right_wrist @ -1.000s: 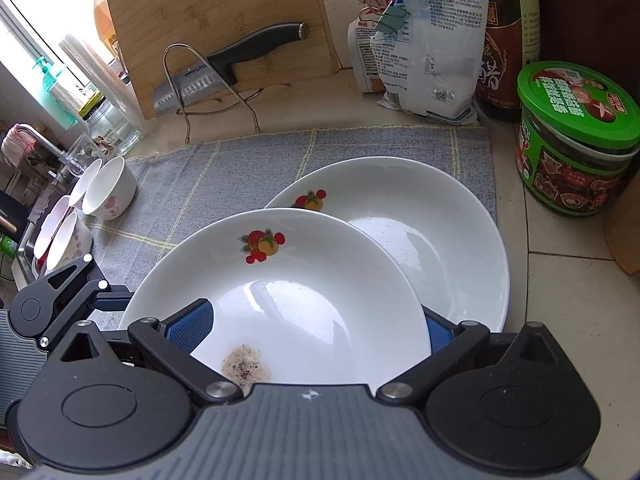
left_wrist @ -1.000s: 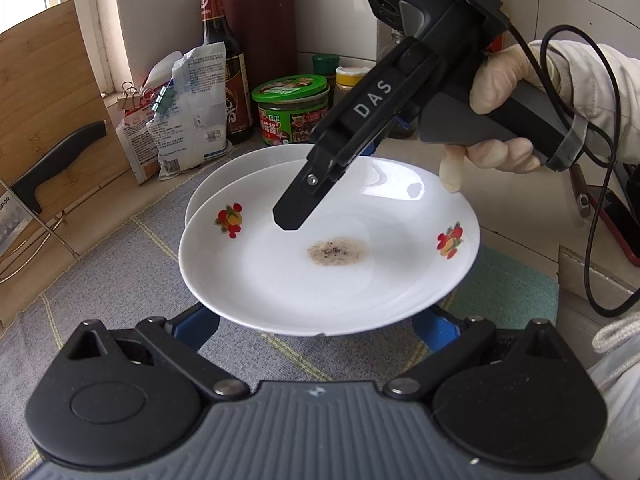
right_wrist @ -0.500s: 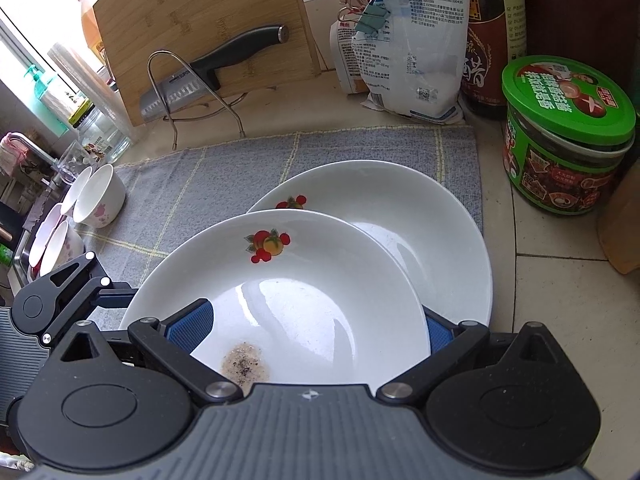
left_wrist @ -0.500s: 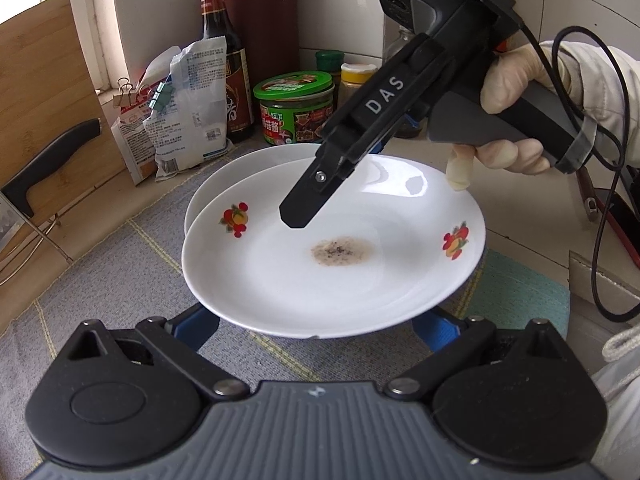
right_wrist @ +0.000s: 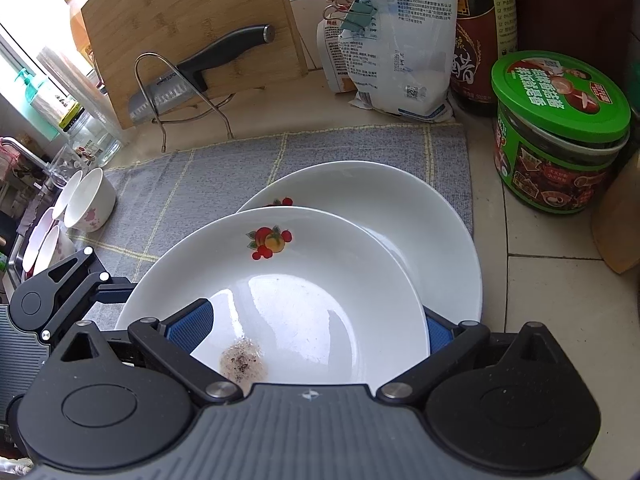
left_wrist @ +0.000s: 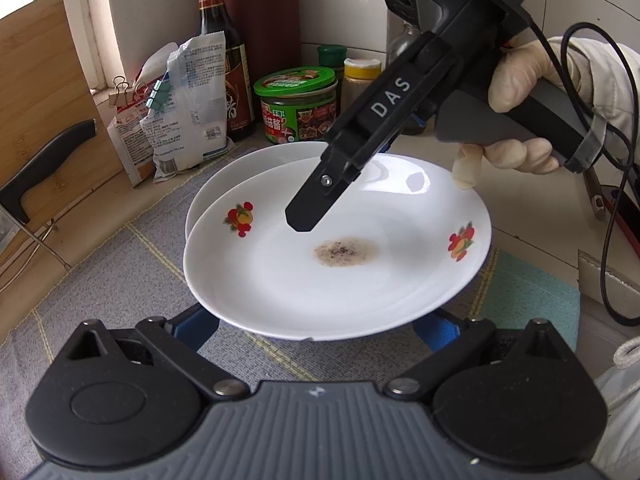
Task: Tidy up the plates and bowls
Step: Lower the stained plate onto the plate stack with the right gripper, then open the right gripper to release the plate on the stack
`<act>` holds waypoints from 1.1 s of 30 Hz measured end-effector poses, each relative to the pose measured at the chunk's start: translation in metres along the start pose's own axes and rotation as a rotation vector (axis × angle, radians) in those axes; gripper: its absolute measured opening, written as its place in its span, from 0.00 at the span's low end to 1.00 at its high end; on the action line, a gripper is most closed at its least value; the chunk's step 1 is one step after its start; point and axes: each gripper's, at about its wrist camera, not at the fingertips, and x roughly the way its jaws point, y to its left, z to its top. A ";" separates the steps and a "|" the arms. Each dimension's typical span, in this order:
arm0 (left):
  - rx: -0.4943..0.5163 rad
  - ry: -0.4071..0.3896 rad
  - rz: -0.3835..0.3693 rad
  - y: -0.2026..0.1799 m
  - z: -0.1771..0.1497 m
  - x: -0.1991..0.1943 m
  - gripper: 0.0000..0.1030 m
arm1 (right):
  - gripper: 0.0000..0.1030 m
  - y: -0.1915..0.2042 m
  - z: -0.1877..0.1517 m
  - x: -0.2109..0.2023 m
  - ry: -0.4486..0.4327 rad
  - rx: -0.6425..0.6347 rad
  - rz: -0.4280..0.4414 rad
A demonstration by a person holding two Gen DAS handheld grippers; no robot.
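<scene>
A white plate with fruit prints and a brown stain (left_wrist: 340,264) is held above a second white plate (left_wrist: 256,164) that lies on the grey mat. It also shows in the right wrist view (right_wrist: 296,296), over the lower plate (right_wrist: 384,216). My left gripper (left_wrist: 316,326) is open, its blue pads under the stained plate's near rim. My right gripper (right_wrist: 316,330) straddles the plate's rim; one finger (left_wrist: 316,204) reaches over the plate. Whether it clamps the rim is hidden.
A grey mat (right_wrist: 224,176) covers the counter. Small white bowls (right_wrist: 88,200) stand at its left end by the sink. A cutting board with a knife (right_wrist: 208,68), food bags (right_wrist: 396,40), a sauce bottle (left_wrist: 220,52) and a green-lidded jar (right_wrist: 556,132) line the back.
The stained plate and both grippers have drifted slightly toward the lower plate, now overlapping it more. Nothing was let go or taken.
</scene>
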 end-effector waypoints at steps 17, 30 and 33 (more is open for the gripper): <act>0.012 0.022 0.013 0.004 0.002 0.010 0.99 | 1.00 -0.004 0.001 0.000 0.006 0.016 -0.018; -0.007 0.029 0.032 0.010 0.006 0.018 0.98 | 1.00 -0.008 -0.004 -0.009 0.007 0.032 -0.018; -0.018 0.028 0.037 0.012 0.007 0.018 0.98 | 1.00 -0.008 -0.004 -0.011 0.003 0.036 -0.016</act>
